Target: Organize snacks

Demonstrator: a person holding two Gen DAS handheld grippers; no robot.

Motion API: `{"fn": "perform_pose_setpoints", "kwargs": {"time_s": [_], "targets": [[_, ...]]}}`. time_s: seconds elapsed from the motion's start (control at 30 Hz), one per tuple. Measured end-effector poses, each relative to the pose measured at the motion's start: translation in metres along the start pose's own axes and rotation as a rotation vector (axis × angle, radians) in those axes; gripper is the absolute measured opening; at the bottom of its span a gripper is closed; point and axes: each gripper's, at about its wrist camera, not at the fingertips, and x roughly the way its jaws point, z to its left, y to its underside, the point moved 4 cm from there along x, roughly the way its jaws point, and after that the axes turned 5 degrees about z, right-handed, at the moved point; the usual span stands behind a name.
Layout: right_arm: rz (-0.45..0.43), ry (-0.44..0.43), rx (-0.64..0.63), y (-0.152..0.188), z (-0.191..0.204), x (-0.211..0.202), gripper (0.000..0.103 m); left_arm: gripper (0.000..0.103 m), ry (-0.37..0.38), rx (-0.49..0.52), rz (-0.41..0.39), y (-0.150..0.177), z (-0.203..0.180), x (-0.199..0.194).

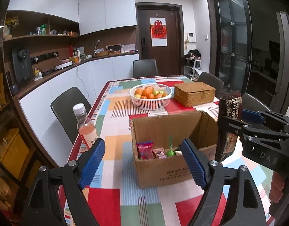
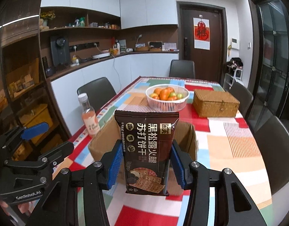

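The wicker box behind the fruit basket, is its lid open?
No, the wicker box has its lid shut flat on top, beside the fruit basket.

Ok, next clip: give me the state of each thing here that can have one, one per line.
Left gripper: open, empty.
Right gripper: shut on cracker pack.
Cracker pack: sealed, held upright above the table.
Box: flaps open, several snacks inside.
Bottle: capped, upright, partly full.
Wicker basket: lid closed.
Fruit bowl: holding fruit.
Door: closed.
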Motion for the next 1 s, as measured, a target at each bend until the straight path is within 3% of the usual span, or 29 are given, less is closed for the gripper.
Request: {"fn": "perform_pose_setpoints", "kwargs": {"time_s": [0.3, 0.77, 0.83, 1.0], "targets": [[-0.008, 0.015, 0.003, -0.022, -0.002, 0.016, 0.050, 0.086, -0.026, -0.011, -0.009, -0.019, 0.009, 0.017], [0.118, 0.016, 0.033, -0.033, -0.012, 0.085, 0.050, 0.087, -0.066, -0.029, 0.033, -0.032, 0.022, 0.052], [0.139, 0.026, 0.037, -0.032, -0.014, 0.091, 0.059, 0.087, -0.068, -0.034, 0.045, -0.029, 0.023, 0.057], [0.121, 0.063, 0.031, -0.026, -0.014, 0.079, 0.065, 0.087, -0.063, -0.027, 0.051, -0.025, 0.020, 0.054]]}}
